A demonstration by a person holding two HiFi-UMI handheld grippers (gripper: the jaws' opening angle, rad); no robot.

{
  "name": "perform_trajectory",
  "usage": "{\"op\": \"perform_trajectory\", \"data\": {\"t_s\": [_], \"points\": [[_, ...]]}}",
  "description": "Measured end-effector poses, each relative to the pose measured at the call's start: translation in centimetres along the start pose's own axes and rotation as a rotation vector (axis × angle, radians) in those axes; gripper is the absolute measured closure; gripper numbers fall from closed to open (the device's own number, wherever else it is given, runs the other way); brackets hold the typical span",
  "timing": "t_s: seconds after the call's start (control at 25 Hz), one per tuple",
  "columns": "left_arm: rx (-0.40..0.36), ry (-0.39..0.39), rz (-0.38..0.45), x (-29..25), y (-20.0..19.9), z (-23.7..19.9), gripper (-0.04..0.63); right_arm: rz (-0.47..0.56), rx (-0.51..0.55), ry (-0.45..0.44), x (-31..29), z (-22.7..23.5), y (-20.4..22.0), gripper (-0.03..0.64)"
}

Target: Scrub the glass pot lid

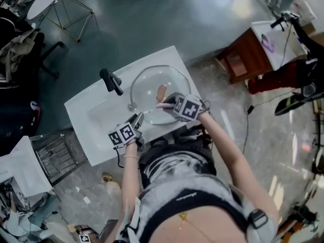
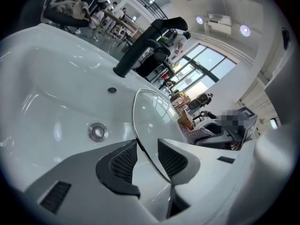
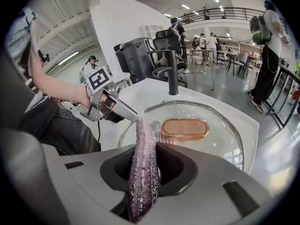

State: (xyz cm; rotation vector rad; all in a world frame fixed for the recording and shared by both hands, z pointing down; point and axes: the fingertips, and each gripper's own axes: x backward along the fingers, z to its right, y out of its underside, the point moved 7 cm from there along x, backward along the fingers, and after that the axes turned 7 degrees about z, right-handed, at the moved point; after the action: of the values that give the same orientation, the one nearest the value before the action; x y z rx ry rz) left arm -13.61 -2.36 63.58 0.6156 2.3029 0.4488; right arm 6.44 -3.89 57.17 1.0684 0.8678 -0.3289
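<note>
**A:** 2 grippers work over the white sink point(image 1: 96, 110). What's hard to make out from the head view?

**B:** The right gripper point(image 3: 145, 168) has its jaws tucked under its marker cube there, and only a pink sliver shows. Its own view has them clenched on a glittery purple scrubber point(image 3: 140, 144), a flat, limp strip whose tip is near the lid's rim.

**A:** And the glass pot lid point(image 1: 147, 92)?

**B:** It is clear and round with a metal rim and 1 oval copper-coloured handle point(image 3: 184, 129). It lies over the basin beside the black faucet point(image 1: 111, 81). The left gripper point(image 2: 149, 156), angled downward, pinches its near rim between ribbed black pads point(image 2: 124, 161).
</note>
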Motion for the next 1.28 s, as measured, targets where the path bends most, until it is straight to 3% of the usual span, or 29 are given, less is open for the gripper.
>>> {"op": "perform_trajectory", "data": {"t_s": [0.32,0.4,0.56,0.64,0.76,0.96,1.12,1.28], "points": [[-0.020,-0.024,-0.009,0.0,0.1,0.3,0.459,-0.018,-0.056,-0.027,1.9,1.4,2.7,0.525],[-0.076,-0.048,-0.022,0.1,-0.1,0.3,0.445,0.031,-0.093,-0.007,2.4,2.3,3.3,0.525],[-0.258,-0.148,-0.042,1.1,-0.5,1.3,0.439,0.184,-0.212,0.022,4.4,3.1,3.4,0.527],[-0.348,-0.181,-0.014,2.1,-1.3,2.5,0.439,0.227,-0.211,0.050,5.6,3.0,3.2,0.527],[-0.442,-0.122,0.077,2.9,-2.8,6.0,0.451,0.277,-0.135,0.122,7.3,2.8,2.6,0.526],[-0.578,0.026,0.223,2.8,-5.3,13.3,0.541,0.466,-0.065,0.205,10.7,1.6,0.1,0.526],[-0.641,0.090,0.304,3.0,-6.5,18.0,0.601,0.629,-0.021,0.236,13.6,0.9,-2.1,0.528],[-0.673,0.120,0.379,3.7,-7.3,21.4,0.604,0.791,0.023,0.245,16.2,0.1,-4.0,0.529]]}}
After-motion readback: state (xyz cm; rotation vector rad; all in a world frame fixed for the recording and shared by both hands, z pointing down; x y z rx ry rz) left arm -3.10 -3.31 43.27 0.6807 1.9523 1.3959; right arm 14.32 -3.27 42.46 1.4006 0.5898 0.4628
